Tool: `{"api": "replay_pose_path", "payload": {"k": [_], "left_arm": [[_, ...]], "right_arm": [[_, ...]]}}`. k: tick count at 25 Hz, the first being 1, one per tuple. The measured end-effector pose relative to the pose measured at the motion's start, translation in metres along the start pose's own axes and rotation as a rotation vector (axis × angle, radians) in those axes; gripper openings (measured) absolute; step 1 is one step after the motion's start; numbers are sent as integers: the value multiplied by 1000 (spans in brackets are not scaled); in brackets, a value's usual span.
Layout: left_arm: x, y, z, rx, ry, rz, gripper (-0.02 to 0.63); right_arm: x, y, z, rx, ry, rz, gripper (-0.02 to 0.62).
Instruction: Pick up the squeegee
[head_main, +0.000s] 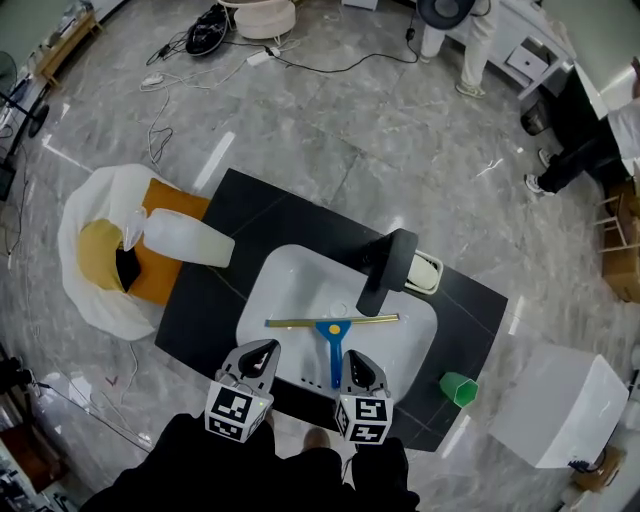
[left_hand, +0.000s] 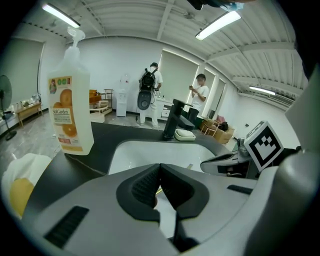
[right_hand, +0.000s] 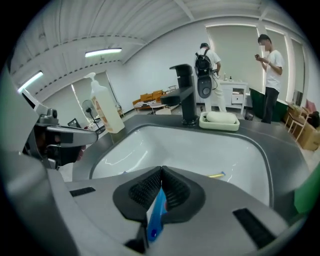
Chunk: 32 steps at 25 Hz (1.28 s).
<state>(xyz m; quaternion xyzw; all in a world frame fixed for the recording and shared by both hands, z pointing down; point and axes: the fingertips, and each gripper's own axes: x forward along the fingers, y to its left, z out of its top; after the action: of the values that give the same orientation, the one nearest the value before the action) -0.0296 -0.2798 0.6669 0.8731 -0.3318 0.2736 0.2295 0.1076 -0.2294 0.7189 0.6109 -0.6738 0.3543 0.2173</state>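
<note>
Two grippers shut at the near edge

Both the left gripper (head_main: 260, 348) and the right gripper (head_main: 356, 357) are hovering over the counter's (head_main: 205, 295) near edge, each with its jaws pressed together and gripping nothing. The squeegee (head_main: 333, 335) is lying flat in the sink (head_main: 280, 290) with its blade running across the basin. Its blue handle is pointing at the near edge between the grippers, showing through the gap under the right jaws.
</note>
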Motion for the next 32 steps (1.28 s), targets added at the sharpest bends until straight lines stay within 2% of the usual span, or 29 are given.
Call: {"api": "replay_pose_path", "payload": {"k": [3,4,5,7,15,25,32], "left_arm": [[12,5,-1,3,10,-11,18],[16,7,-1,5,13,-14,18],[19,9,-2,5,18,-17,18],[25,12,-5,3,35,-25,18],[42,25,-11,-7,80,-43,18],[69,44,-19,-14,116,-74,18],[74,51,-21,-28,128,-79,18]], "right_arm": [[17,-5,-10,21,49,-6,18],[23,-5,-13,28,66,-3,43],[30,-6,-17,35,85,-1,109],[41,-9,-26,47,123,-10,127],[77,-13,-60,112,287,-7,274],[115,-12,-78,141,393,13,288],[128,-9,-85,140,440,13,237]]}}
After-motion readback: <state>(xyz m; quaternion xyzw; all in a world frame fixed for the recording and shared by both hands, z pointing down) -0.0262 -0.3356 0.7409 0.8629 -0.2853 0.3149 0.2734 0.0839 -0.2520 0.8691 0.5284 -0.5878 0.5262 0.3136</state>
